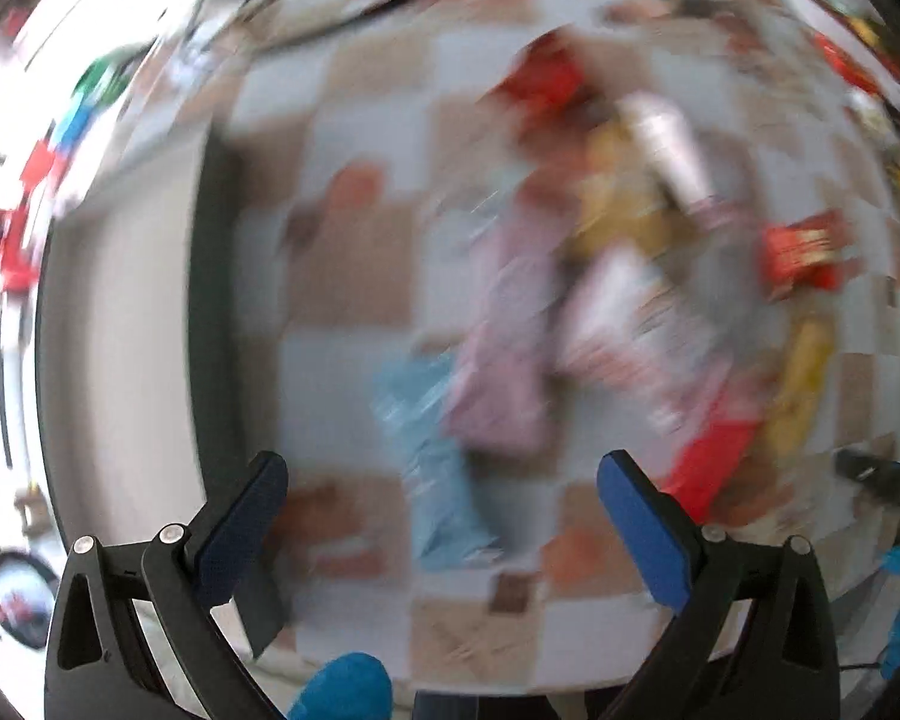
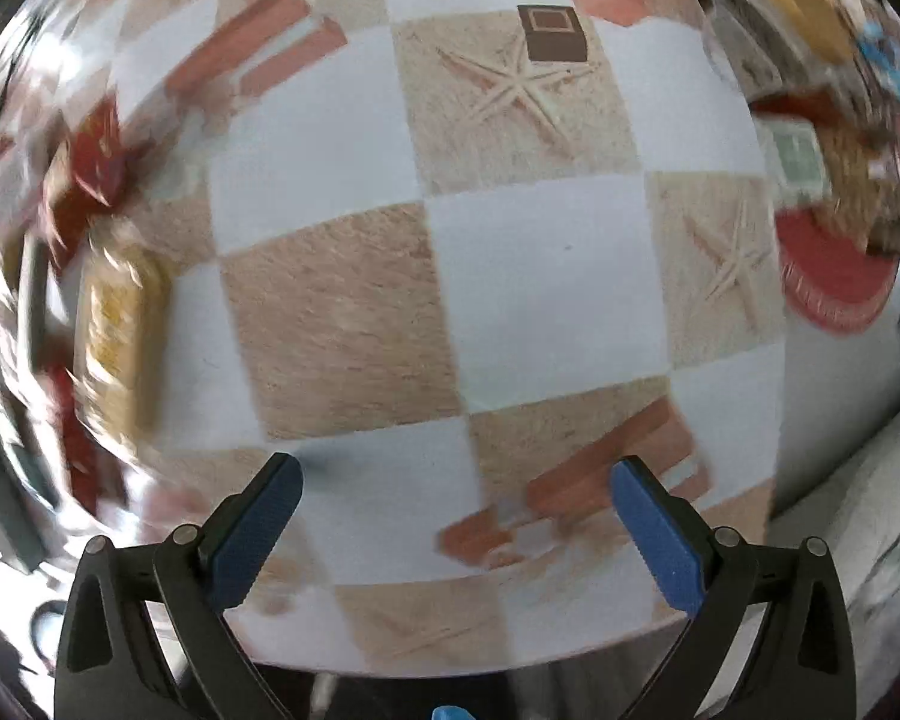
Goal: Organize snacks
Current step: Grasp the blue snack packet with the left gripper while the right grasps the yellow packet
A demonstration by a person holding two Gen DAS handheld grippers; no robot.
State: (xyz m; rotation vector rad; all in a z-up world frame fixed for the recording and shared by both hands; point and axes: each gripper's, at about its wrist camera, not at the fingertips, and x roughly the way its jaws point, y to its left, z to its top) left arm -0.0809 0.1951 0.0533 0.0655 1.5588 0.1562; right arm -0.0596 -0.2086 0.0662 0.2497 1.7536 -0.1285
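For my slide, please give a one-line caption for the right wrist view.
Open right hand-held gripper above a checkered tablecloth with starfish print, blurred snack packets at the edges.

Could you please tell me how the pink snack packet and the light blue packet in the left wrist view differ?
The pink snack packet lies farther from the left gripper; the light blue packet reaches between its fingers. Pink abuts the snack pile; blue lies at its near edge. Both lie flat, blurred, on the checkered tablecloth.
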